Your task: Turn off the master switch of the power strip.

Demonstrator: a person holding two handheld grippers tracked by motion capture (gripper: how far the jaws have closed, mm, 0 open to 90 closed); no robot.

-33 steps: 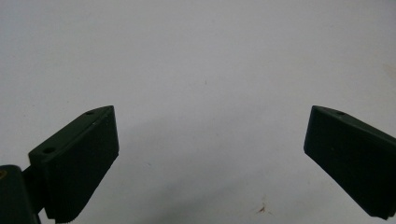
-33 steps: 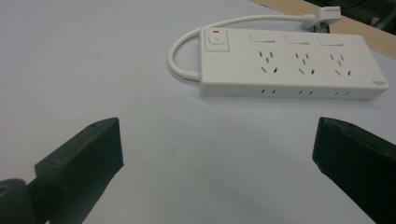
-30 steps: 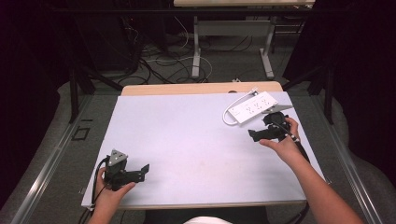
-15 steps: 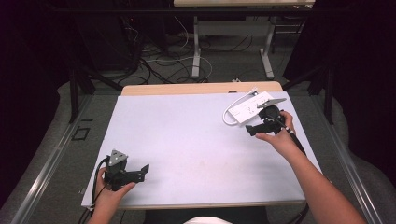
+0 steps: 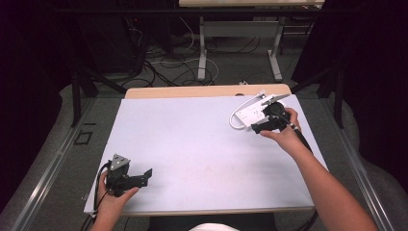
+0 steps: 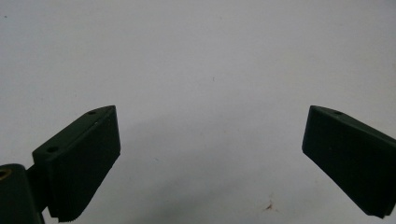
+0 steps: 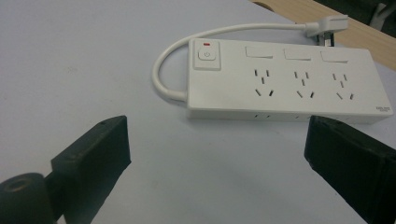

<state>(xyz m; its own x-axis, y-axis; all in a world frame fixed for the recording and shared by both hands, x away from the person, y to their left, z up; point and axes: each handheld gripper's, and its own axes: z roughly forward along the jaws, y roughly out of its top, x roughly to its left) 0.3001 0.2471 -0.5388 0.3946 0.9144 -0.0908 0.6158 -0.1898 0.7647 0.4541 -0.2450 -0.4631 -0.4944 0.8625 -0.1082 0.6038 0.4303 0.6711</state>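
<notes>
We are closing our right gripper, jaws spread, onto the white power strip at the table's far right, probably to grasp it, while our left gripper is idling, open.

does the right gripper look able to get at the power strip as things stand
Probably yes. The right gripper is open right beside the power strip, jaws spread wide toward its long side, and nothing lies between them on the table.

Power strip: power symbol on its switch button, at the cord end. Small grey marking at the strip's opposite corner, too small to read. No other text legible anywhere.
</notes>
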